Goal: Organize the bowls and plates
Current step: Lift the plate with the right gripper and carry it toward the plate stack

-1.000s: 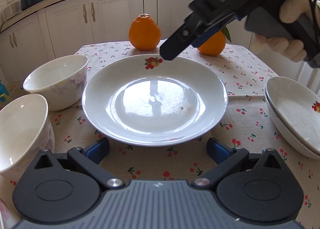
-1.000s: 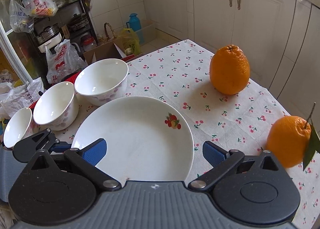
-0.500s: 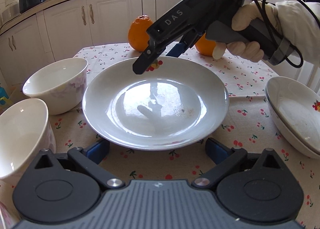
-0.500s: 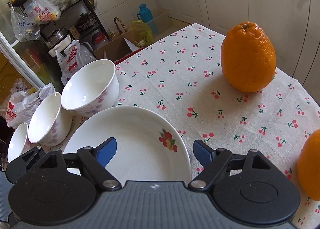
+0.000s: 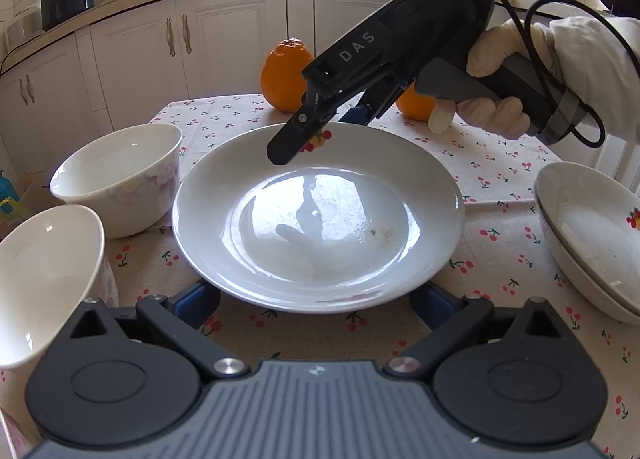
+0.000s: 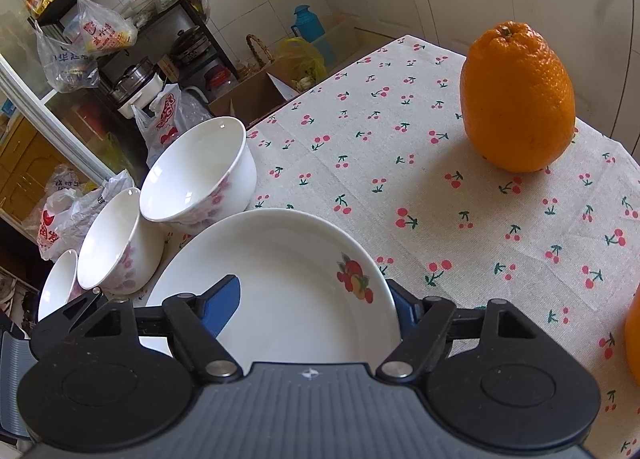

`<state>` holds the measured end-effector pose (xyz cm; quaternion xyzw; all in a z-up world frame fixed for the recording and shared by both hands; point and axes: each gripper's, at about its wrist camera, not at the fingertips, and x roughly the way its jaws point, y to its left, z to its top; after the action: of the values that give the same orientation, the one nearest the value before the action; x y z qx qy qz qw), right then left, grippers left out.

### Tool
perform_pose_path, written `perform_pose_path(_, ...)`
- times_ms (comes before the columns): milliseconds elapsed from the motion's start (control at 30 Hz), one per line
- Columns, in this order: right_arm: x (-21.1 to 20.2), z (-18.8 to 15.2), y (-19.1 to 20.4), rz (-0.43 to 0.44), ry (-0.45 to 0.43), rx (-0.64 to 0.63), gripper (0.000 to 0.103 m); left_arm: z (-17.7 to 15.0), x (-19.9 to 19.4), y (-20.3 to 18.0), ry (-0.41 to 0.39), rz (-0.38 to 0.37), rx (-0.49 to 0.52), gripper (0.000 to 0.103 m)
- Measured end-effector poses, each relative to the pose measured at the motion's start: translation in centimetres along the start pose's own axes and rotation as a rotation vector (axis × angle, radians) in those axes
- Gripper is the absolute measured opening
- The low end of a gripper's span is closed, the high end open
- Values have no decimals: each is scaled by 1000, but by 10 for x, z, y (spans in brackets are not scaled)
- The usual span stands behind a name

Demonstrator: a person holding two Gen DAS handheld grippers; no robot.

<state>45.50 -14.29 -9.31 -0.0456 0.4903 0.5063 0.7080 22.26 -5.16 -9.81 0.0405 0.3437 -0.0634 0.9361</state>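
Observation:
A white plate (image 5: 320, 219) with a fruit print lies mid-table on the cherry cloth. My left gripper (image 5: 314, 303) is open, its blue pads low at either side of the plate's near rim. My right gripper (image 6: 316, 307) is open and straddles the plate's (image 6: 280, 291) far rim, one finger over the dish, one outside; it also shows from the left wrist view (image 5: 320, 127). Two white bowls (image 5: 120, 175) (image 5: 44, 279) stand left of the plate. Stacked plates (image 5: 592, 239) sit at the right.
Two oranges (image 5: 286, 75) (image 5: 414, 105) stand at the far side of the table; one is close in the right wrist view (image 6: 518, 99). A third bowl (image 6: 58, 283) sits at the table's left edge. White cabinets stand behind.
My right gripper has come down and moved over the plate's far rim, now straddling it. My left gripper has stayed at the near rim.

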Motion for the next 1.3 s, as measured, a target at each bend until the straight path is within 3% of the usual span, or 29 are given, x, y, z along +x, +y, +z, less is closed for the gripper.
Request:
perform_pose_path(467,-12,-10,2,28,-12,44,82,0,-3,-3,17,-8,53,100)
perform_pose_path(933,-43,-34,26,-1,-31,60,82,0,-41,-14,-14,-48,105,100)
perform_pose_path(1300,-76,-67,46,-45,-96,95,82,0,-68,-27,-20,-96,144,100)
